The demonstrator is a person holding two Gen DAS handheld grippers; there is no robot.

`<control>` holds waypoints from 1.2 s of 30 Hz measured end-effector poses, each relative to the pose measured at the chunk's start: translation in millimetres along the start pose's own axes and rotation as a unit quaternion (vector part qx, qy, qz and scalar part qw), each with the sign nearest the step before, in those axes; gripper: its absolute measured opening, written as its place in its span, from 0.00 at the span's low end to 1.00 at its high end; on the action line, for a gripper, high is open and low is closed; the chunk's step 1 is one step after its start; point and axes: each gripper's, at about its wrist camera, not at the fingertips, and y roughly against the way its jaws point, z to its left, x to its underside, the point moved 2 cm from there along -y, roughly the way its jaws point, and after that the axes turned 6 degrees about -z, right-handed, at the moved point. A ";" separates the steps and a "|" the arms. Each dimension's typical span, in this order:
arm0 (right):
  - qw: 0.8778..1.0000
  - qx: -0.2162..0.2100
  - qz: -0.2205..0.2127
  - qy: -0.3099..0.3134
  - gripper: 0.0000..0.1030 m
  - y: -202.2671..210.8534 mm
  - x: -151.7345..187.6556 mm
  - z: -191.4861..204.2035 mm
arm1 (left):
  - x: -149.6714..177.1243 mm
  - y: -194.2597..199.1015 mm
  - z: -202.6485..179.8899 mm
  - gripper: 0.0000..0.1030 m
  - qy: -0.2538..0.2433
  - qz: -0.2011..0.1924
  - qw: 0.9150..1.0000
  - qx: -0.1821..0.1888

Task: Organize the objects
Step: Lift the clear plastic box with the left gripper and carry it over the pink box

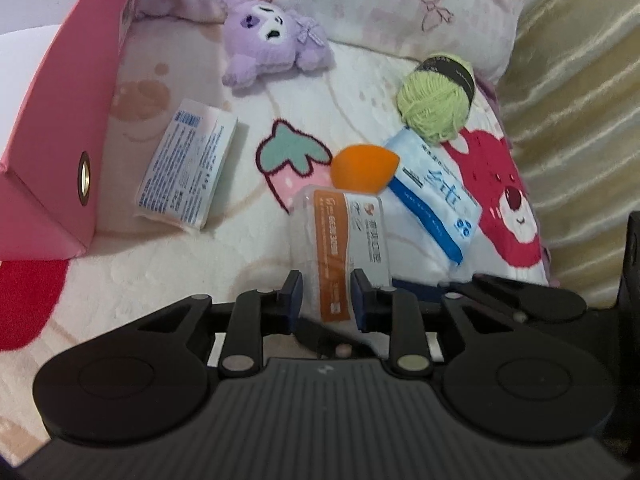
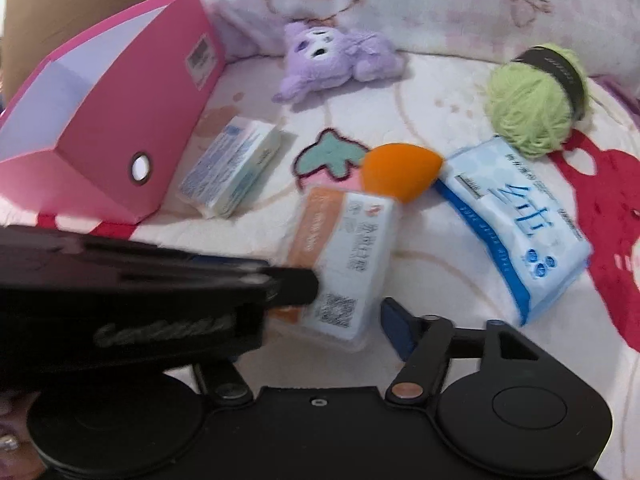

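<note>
My left gripper is shut on the near end of an orange-and-white tissue pack, which also shows in the right wrist view with the left gripper's body across it. Beyond it lie an orange sponge egg, a blue tissue pack, a green yarn ball, a white-and-blue tissue pack and a purple plush. My right gripper's one visible fingertip is near the held pack; the other is hidden.
An open pink box stands at the left on the patterned blanket. Pillows line the back. A gold fabric rises at the right.
</note>
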 end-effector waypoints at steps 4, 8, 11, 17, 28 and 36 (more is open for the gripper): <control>1.000 0.007 0.004 0.018 0.66 -2.6 3.0 3.1 | 1.0 -1.7 -3.2 0.25 -0.016 -0.018 1.000 -0.004; 0.999 -0.009 0.004 -0.030 0.67 -5.7 0.4 -8.1 | 0.6 -4.5 1.0 0.26 -0.002 -0.026 1.000 0.007; 1.000 -0.001 -0.002 -0.018 0.67 -7.2 1.9 -2.6 | 1.3 -7.8 1.9 0.33 0.003 -0.023 1.000 0.013; 1.000 0.009 -0.017 0.016 0.66 -0.2 3.9 5.8 | 3.9 -0.7 1.1 0.34 0.005 -0.031 0.999 0.017; 0.996 -0.014 -0.051 0.071 0.66 25.1 7.2 23.4 | 9.4 36.2 -4.5 0.34 -0.008 -0.047 0.999 -0.003; 0.984 -0.042 -0.097 0.140 0.66 55.1 15.2 53.3 | 14.4 85.0 -9.2 0.34 -0.023 -0.060 0.997 -0.033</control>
